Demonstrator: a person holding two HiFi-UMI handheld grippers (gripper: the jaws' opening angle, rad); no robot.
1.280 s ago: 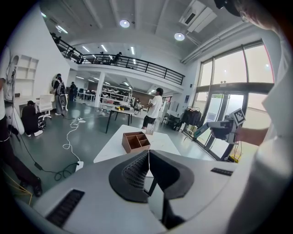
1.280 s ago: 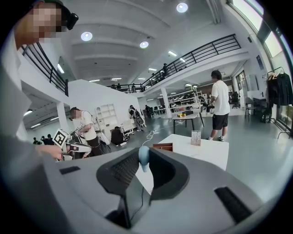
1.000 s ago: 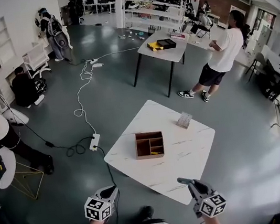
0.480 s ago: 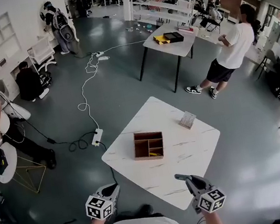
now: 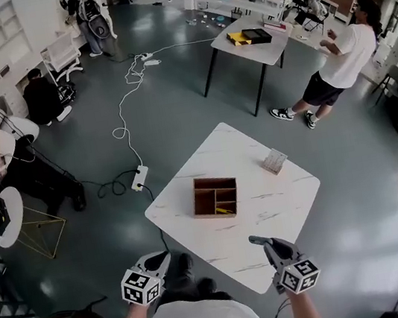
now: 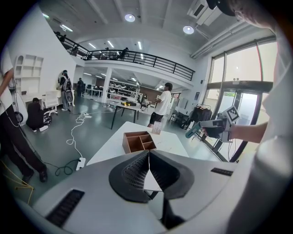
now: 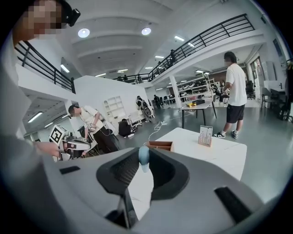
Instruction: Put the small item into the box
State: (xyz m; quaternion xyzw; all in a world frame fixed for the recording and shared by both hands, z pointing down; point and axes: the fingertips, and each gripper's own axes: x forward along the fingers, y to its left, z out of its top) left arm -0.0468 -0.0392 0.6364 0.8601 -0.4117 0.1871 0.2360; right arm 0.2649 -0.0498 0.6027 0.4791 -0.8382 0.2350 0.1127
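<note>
One item [image 7: 143,156], blue, sits clamped in the right claw [image 5: 257,241] off the worktop's [image 5: 286,204] 6 o'clock edge, bound for the box [image 5: 215,197]; left claw [image 6: 149,156] closed, empty.

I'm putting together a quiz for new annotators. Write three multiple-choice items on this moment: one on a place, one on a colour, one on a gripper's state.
1. Where does the brown wooden compartment box stand?
A. On the white marble table
B. On the grey floor
C. On a shelf by the wall

2. What colour is the small item between the jaws of the right gripper?
A. Red
B. Pale blue
C. Black

3. How do the jaws of the left gripper stand?
A. Wide apart
B. Closed on a yellow pen
C. Together, with nothing between them

Key:
1 A, since the head view shows the box resting on the tabletop.
2 B, since the right gripper view shows a pale blue piece pinched at the jaw tips.
3 C, since the left gripper view shows the two pads meeting along one line.
</note>
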